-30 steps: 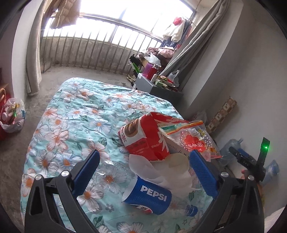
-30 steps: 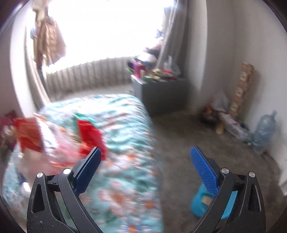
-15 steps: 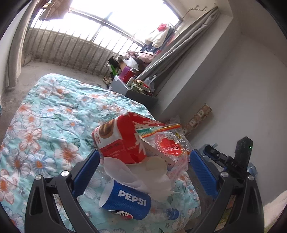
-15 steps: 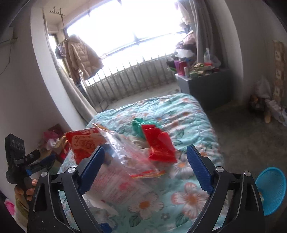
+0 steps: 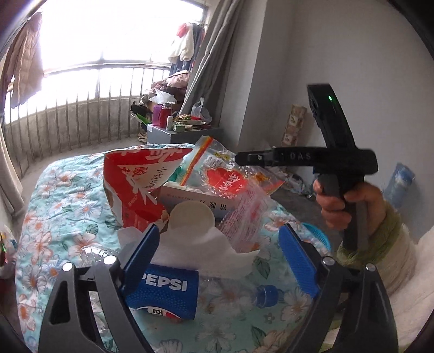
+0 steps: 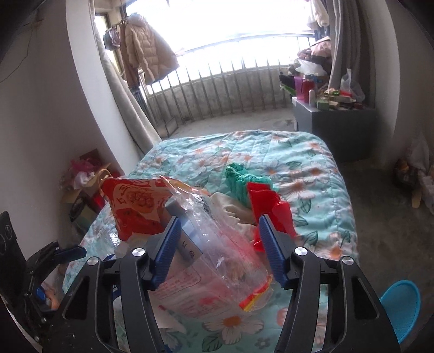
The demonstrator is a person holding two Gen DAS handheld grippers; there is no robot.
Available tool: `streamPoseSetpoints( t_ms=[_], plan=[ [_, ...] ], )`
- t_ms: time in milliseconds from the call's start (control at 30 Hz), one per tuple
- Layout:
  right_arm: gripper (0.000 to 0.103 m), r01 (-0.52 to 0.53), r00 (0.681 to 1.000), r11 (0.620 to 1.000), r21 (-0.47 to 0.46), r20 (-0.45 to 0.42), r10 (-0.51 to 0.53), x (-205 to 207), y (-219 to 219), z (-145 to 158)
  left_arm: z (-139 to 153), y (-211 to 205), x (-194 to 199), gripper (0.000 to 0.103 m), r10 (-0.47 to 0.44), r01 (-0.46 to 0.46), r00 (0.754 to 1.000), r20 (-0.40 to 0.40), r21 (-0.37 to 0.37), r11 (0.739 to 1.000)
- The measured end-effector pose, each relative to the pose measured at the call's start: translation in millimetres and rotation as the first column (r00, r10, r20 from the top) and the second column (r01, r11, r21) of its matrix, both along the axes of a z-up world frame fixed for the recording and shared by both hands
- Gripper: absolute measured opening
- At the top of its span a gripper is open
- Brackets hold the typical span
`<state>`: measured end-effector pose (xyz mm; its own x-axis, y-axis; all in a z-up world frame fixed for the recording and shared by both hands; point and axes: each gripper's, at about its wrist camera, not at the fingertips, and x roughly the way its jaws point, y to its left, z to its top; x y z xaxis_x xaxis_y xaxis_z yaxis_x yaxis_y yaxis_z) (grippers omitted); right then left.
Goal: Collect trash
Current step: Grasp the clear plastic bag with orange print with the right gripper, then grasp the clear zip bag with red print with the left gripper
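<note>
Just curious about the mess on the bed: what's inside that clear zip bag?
Inside the clear zip bag a grey-and-white printed box shows through the plastic. The bag's own red printing and crinkles hide whatever else lies deeper; nothing more can be made out.

Blown-out window (image 6: 244,24) backlight, fisheye-warped edges

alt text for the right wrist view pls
The open right gripper straddles a clear zip bag in a trash pile on a floral bedspread, beside a red snack bag and a red wrapper. A barred window lies beyond.
</note>
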<state>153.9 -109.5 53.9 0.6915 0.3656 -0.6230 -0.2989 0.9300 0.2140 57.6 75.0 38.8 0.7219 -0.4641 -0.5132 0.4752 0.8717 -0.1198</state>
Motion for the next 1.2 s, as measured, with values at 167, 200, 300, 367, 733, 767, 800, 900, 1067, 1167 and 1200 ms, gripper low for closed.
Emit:
streamPoseSetpoints(
  t_ms=[167, 200, 300, 367, 733, 767, 800, 900, 1067, 1167, 1200],
  plan=[
    [0.021, -0.004, 0.999, 1.0, -0.017, -0.039, 0.004, 7, 3, -6, -10, -30, -5, 0.077, -0.023, 0.014, 0.998, 0.064, 0.139, 0.99],
    [0.018, -0.001, 0.999, 1.0, -0.009, -0.042, 0.001, 8, 1, -6, -12, -34, -5, 0.076, -0.032, 0.021, 0.997, 0.074, 0.151, 0.988],
    [0.014, 0.019, 0.999, 1.0, 0.008, -0.031, -0.018, 5, -6, -5, -13, -46, -2, 0.072, -0.07, 0.053, 0.994, 0.087, 0.179, 0.982],
    [0.013, 0.032, 0.999, 0.999, 0.022, -0.025, -0.031, 2, -12, -3, -14, -51, 5, 0.068, -0.077, 0.061, 0.994, 0.081, 0.187, 0.981],
    [0.007, 0.09, 0.996, 0.989, 0.121, -0.021, -0.088, -15, -49, -3, -14, -61, 75, 0.056, -0.084, 0.095, 0.991, -0.109, 0.103, 0.99],
    [0.007, 0.091, 0.996, 0.988, 0.128, -0.021, -0.089, -17, -52, -4, -14, -61, 80, 0.056, -0.089, 0.101, 0.988, -0.123, 0.095, 0.99],
    [0.007, 0.094, 0.996, 0.986, 0.136, -0.021, -0.092, -19, -55, -4, -15, -61, 83, 0.054, -0.097, 0.109, 0.986, -0.137, 0.088, 0.99],
    [0.007, 0.098, 0.995, 0.983, 0.157, -0.023, -0.096, -22, -62, -7, -17, -62, 91, 0.044, -0.114, 0.128, 0.977, -0.178, 0.067, 0.99],
    [0.006, 0.112, 0.994, 0.977, 0.179, -0.021, -0.109, -28, -70, -9, -19, -66, 96, 0.031, -0.146, 0.158, 0.96, -0.238, 0.032, 0.987],
    [0.006, 0.119, 0.993, 0.974, 0.193, -0.015, -0.118, -31, -77, -9, -18, -69, 95, 0.022, -0.158, 0.169, 0.957, -0.245, 0.027, 0.985],
    [0.006, 0.12, 0.993, 0.973, 0.196, -0.014, -0.12, -32, -78, -9, -17, -69, 93, 0.018, -0.16, 0.172, 0.957, -0.243, 0.028, 0.985]
  ],
)
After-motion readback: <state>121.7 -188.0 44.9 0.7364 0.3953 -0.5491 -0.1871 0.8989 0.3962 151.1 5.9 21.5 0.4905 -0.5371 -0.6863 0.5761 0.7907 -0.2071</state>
